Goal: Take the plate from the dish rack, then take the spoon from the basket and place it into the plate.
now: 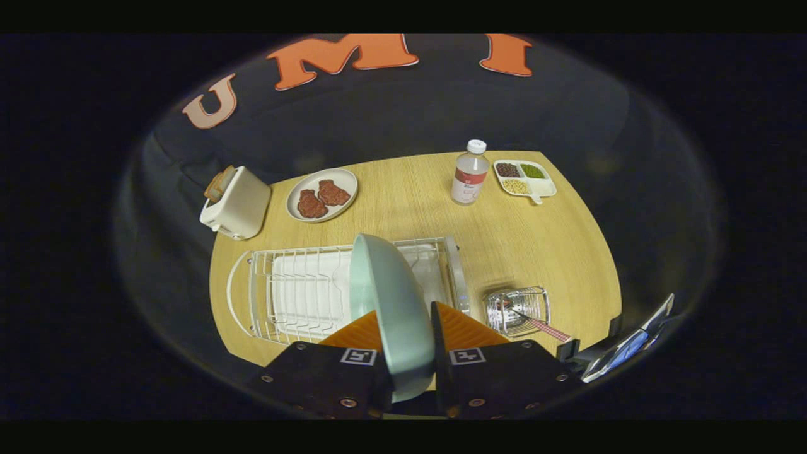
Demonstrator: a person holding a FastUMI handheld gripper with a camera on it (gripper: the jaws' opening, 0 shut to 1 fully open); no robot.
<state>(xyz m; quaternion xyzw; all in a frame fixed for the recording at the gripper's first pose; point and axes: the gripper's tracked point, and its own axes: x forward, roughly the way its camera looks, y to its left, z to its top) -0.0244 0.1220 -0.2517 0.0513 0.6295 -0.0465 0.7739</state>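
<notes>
Plate (pixel 391 309) pinched on edge between the jaws of the gripper (pixel 410 366), lower centre of frame.
Plate stood upright, lifted above the dish rack (pixel 296 296), which sat on the wooden surface (pixel 523 246) behind it. Right of the rack, the wire basket (pixel 518 309) held the spoon (pixel 536 323), its checked handle poking out toward lower right. Upper part of frame: toaster (pixel 236 203) at left, plate of meat (pixel 322 194), bottle (pixel 470 173), divided tray (pixel 524 178) at right.

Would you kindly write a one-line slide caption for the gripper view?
Gripper shut on the pale green plate, held on edge above the dish rack; spoon waits in the basket.
</notes>
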